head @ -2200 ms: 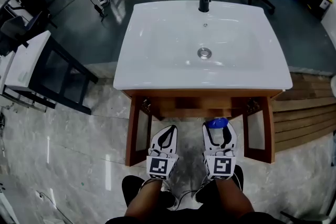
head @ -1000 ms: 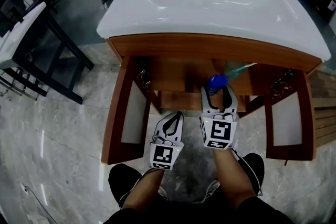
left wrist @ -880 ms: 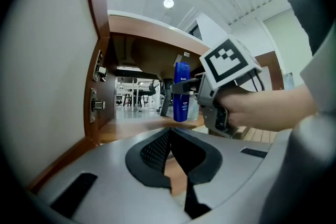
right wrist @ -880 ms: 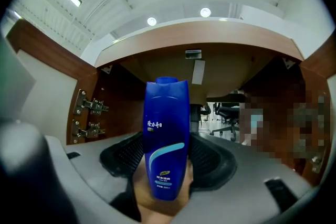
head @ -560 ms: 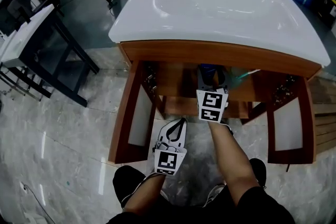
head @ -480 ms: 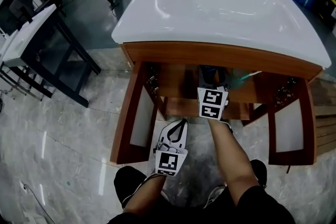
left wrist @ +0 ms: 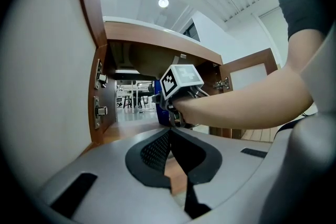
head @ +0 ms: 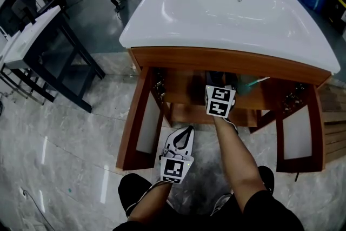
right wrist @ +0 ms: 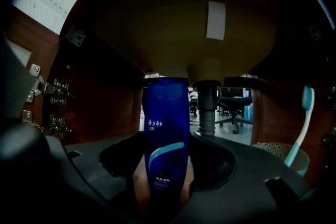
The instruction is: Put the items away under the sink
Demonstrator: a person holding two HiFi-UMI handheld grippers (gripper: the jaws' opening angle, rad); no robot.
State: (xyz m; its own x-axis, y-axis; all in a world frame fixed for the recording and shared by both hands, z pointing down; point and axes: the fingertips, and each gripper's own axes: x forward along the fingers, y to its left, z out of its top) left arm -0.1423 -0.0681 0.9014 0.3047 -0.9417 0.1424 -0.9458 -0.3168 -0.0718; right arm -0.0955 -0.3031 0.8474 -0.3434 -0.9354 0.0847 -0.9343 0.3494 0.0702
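Under the sink (head: 232,13), we hold the blue shampoo bottle (right wrist: 166,128) upright in the right gripper (right wrist: 164,191), whose jaws are clamped on the bottle's lower half; the left gripper (left wrist: 171,132) hangs outside the cabinet (head: 138,116), its jaws pressed together with nothing between them. Just beyond the bottle and slightly to its right, the grey drain pipe (right wrist: 208,113) drops from above; farther right a teal toothbrush (right wrist: 301,123) leans in a woven cup (right wrist: 281,157); to the left, door hinges (right wrist: 52,91) stud the dark wooden wall. We judge the step to be setting the bottle down inside, though we cannot tell whether its base has touched. Done well, we lower it straight, short of the pipe and left of the cup; we let the base sit flat, then part the jaws; we draw back along the same line so the tall bottle does not tip.
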